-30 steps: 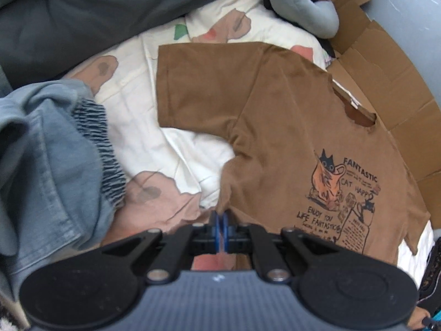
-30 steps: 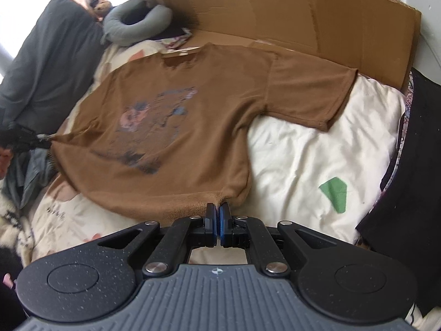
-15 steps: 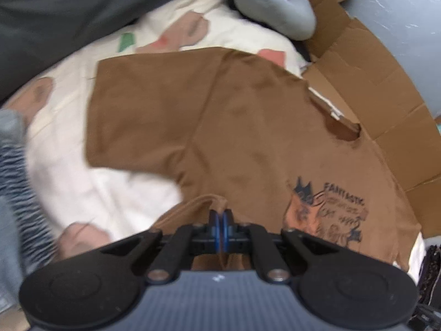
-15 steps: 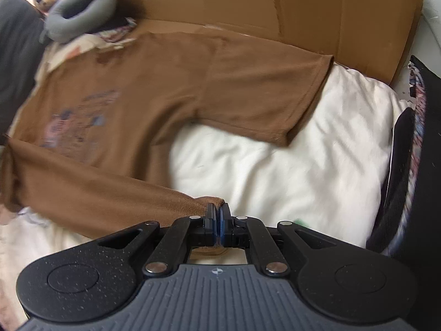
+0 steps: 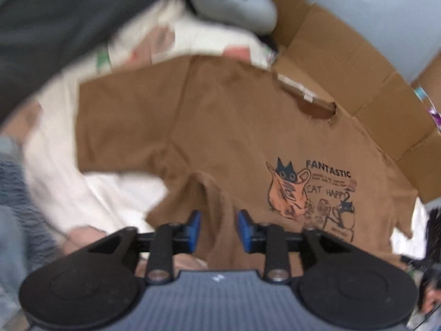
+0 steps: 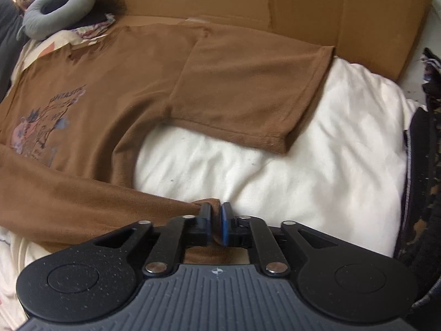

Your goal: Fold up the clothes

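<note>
On white bedding (image 6: 317, 165): brown T-shirt (image 5: 234, 127), hem folded up.
Left gripper (image 5: 217, 230) spread, fabric loose between; right gripper (image 6: 217, 224) pinching hem corner.

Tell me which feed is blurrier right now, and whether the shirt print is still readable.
Left wrist: heavy motion blur across the bedding and sleeve, yet the brown T-shirt print reads "FANTASTIC", and the left claw stays sharp. Right wrist: milder blur, strong fisheye bending the cardboard; the print is smeared, unreadable.
</note>
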The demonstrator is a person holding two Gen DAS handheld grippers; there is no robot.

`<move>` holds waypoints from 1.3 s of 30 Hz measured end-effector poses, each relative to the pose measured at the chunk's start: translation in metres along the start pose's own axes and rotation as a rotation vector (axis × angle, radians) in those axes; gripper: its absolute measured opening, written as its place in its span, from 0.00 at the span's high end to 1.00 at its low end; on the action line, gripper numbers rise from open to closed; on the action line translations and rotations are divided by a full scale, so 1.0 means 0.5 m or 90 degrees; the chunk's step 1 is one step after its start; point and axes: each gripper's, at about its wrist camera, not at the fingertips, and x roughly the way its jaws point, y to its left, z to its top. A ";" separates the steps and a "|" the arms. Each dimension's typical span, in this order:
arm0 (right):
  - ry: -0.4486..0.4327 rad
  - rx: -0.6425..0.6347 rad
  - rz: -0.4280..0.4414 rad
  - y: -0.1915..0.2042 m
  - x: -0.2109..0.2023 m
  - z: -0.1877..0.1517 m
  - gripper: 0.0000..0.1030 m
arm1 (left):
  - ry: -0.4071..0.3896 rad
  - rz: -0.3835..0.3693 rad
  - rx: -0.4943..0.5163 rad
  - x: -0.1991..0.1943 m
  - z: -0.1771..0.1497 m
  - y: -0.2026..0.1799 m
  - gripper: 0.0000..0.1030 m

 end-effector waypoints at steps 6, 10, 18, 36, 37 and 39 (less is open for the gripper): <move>-0.003 0.001 0.024 0.003 -0.033 -0.001 0.83 | 0.006 0.045 0.034 -0.030 -0.095 0.027 0.58; -0.005 -0.007 0.031 0.003 -0.060 -0.003 0.77 | 0.024 0.043 0.018 -0.028 -0.132 0.047 0.58; 0.013 0.026 0.037 0.004 -0.069 -0.028 0.77 | 0.024 -0.007 -0.060 -0.009 -0.188 0.057 0.58; 0.018 0.104 0.042 -0.019 -0.070 -0.067 0.62 | -0.006 -0.133 -0.285 0.057 -0.276 0.060 0.75; 0.018 0.106 0.044 -0.019 -0.071 -0.069 0.62 | -0.007 -0.139 -0.287 0.060 -0.277 0.056 0.80; 0.018 0.109 0.048 -0.019 -0.072 -0.071 0.62 | -0.009 -0.147 -0.287 0.063 -0.277 0.048 0.83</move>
